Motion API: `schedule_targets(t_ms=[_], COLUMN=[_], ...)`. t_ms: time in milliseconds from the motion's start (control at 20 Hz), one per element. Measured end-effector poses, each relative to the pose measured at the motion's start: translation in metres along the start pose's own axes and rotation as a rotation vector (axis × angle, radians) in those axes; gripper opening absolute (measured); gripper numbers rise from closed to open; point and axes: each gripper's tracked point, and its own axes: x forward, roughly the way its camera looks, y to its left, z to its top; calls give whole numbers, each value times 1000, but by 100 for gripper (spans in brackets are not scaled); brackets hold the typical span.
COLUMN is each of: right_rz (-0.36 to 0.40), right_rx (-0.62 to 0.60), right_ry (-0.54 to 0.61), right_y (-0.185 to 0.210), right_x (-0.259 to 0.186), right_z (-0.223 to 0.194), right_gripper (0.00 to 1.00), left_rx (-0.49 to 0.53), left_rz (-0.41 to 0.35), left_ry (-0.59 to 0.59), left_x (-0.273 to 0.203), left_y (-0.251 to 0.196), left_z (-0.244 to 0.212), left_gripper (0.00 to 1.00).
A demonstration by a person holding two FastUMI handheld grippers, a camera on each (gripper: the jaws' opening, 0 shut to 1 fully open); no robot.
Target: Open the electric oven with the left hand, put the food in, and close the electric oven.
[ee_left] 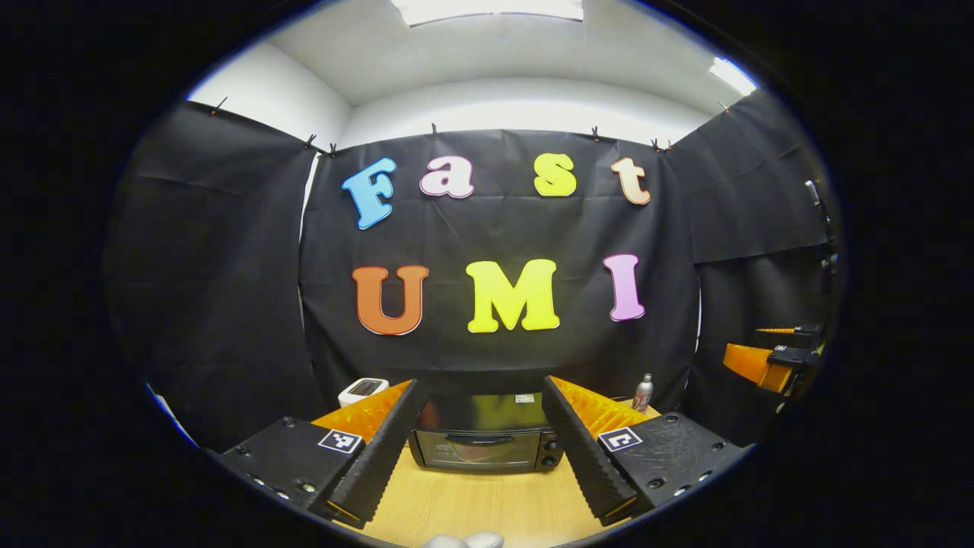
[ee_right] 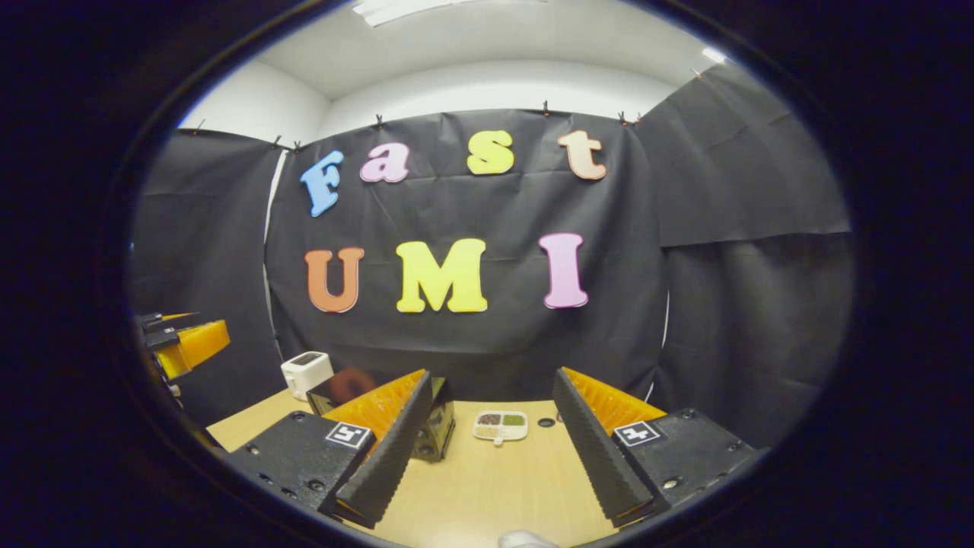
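A small black electric oven (ee_left: 485, 439) stands on the wooden table, door shut, handle across the top of its glass. My left gripper (ee_left: 481, 445) is open, held back from the oven, which shows between its fingers. In the right gripper view the oven (ee_right: 435, 426) sits left of centre, partly hidden behind a finger. A white divided tray of food (ee_right: 500, 425) lies on the table to the right of the oven. My right gripper (ee_right: 491, 449) is open, well short of the tray, nothing between its fingers.
A white toaster (ee_right: 307, 372) stands at the table's back left, also the toaster (ee_left: 363, 391). A small bottle (ee_left: 643, 393) is behind the oven's right. A dark round spot (ee_right: 545, 422) lies beside the tray. The other gripper (ee_left: 772, 361) hovers at the right.
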Motion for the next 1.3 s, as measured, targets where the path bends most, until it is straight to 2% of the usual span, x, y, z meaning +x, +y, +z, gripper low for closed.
schedule_targets(t_ms=[50,100,250,350,400,450,700,750,800,900,950,1000,1300], right_rz=[-6,-12,-24,-27,-30,-29,-31,-36,-36,-39,-40,-37,-34], right_rx=[4,10,14,16,11,7,3,5,6,6,4,5,1], right_ry=[-5,-15,-19,-21,-18,-19,-25,-22,-25,-25,-22,-22,-21], right_y=[-4,-7,-13,-13,-14,-13,-12,-14,-16,-16,-17,-17,-18], right_x=[-1,-3,-6,-6,-7,-7,-7,-6,-6,-5,-5,-5,-5], right_z=[2,6,8,9,9,8,8,8,9,9,9,10,8], right_gripper=[100,96,96,96,100,96,96,100,96,96,100,96,96], left_rx=[5,7,16,17,10,4,9,8,7,5,3,0,2], left_rz=[2,-6,-21,-31,-36,-40,-45,-46,-47,-45,-47,-50,-48], left_ry=[5,11,6,13,17,17,15,15,19,20,20,21,19], left_x=[0,1,1,1,2,3,4,4,5,6,5,5,6], left_y=[-1,-5,-10,-15,-17,-18,-20,-19,-20,-20,-19,-21,-24], left_z=[-1,-2,1,0,-1,-1,1,2,0,0,1,0,1], left_gripper=[97,97,97,97,97,97,97,97,97,97,97,97,97])
